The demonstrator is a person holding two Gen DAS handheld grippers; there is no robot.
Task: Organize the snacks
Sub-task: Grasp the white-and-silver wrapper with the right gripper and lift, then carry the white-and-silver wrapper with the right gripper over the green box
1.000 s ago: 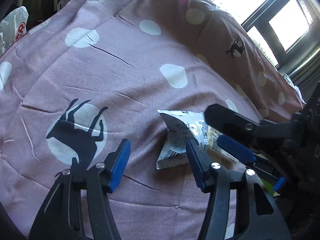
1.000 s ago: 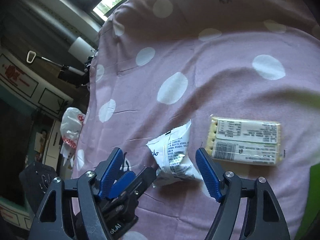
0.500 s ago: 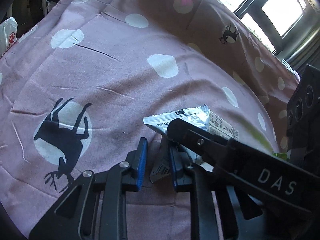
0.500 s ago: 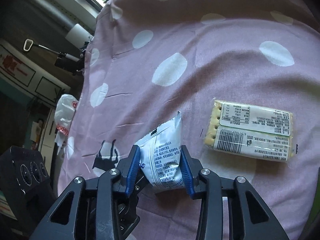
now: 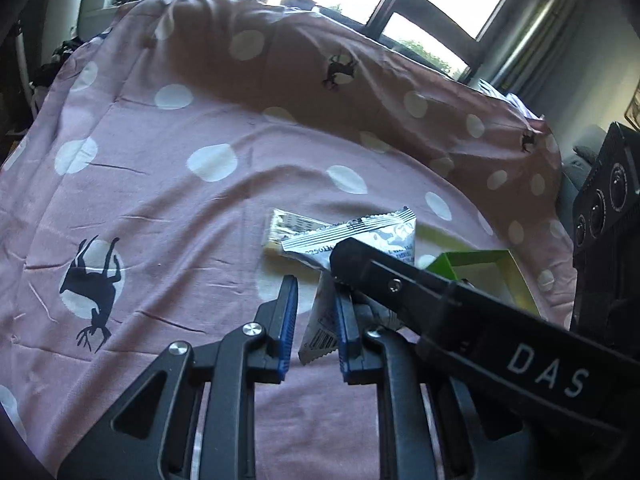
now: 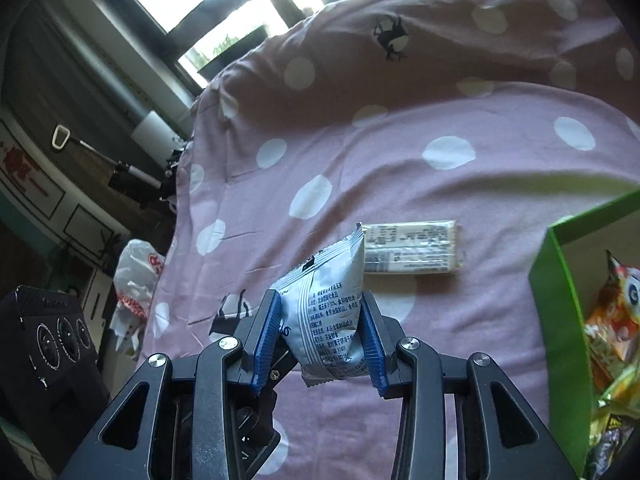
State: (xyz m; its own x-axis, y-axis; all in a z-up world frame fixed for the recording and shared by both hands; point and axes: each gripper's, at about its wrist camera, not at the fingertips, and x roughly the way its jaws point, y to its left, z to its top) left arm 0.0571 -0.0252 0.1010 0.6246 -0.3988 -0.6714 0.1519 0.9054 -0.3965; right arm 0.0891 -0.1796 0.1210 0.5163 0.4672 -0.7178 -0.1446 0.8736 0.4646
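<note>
A white snack pouch [image 6: 328,308] with blue print is lifted above the pink bedspread. My right gripper [image 6: 320,328] is shut on its sides. In the left wrist view the pouch [image 5: 360,236] is crossed by the right gripper's arm, and my left gripper [image 5: 314,312] is closed narrowly around its lower corner [image 5: 318,332]. A clear pack of crackers [image 6: 412,248] lies flat on the bedspread beyond the pouch; it also shows in the left wrist view [image 5: 288,228]. A green box [image 6: 560,304] at the right holds several snack packets [image 6: 612,320].
The pink bedspread [image 6: 400,132] with white dots and deer prints covers the whole surface and rises at the back. The green box also shows in the left wrist view [image 5: 484,268]. A white plastic bag [image 6: 136,276] and dark furniture stand off the left edge. Windows lie behind.
My right gripper closed on the white pouch and lifted it off the bedspread. My left gripper closed in around the pouch's lower corner. Both moved toward the green box.
</note>
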